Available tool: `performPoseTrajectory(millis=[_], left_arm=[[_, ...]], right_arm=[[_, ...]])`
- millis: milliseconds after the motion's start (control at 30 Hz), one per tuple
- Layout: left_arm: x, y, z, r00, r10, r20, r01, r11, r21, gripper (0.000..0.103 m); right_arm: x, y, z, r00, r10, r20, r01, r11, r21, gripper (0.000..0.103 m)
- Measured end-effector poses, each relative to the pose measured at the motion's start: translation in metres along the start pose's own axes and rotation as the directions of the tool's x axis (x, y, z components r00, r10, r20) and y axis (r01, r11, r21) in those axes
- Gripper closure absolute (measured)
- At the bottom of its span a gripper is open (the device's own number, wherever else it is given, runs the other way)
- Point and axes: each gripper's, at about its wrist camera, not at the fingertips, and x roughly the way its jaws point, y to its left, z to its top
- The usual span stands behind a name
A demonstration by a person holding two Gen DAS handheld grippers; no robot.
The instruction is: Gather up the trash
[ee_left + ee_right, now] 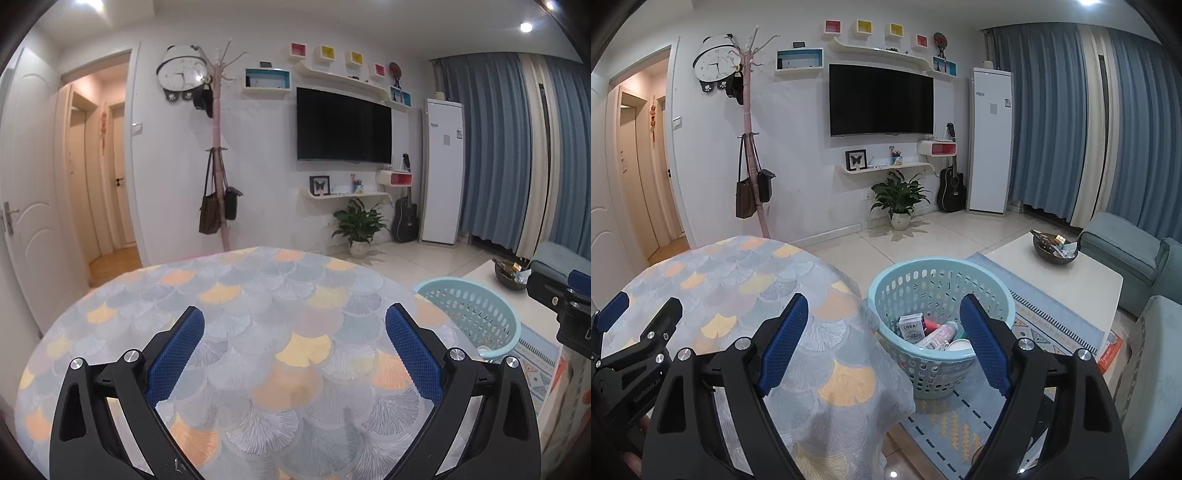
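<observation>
Right wrist view: right gripper [882, 343] wide, empty, above basket [886, 291] holding trash [936, 334] beside bench [738, 280]; left gripper [293, 341] wide over bare bench. Risk: low sweep could tip basket

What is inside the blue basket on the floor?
The blue basket holds a small carton, a white bottle and a cup. Whatever lies beneath them is hidden.

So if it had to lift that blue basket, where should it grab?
Probably the rim of the basket, coming down from above on the near side. It stands upright on the rug and is open at the top; the holed wall is thin enough for the open right gripper.
</observation>
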Motion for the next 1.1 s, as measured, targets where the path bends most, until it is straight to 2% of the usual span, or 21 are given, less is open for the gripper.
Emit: performPoseTrajectory(millis=[1100], left_arm=[[0.0026, 0.0045, 0.0014, 1.0, -0.006, -0.011, 0.006, 1.0, -0.017, 0.007]], right_arm=[[-0.0009, 0.0006, -0.0021, 1.0, 0.014, -0.015, -0.014, 1.0, -0.005, 0.023]])
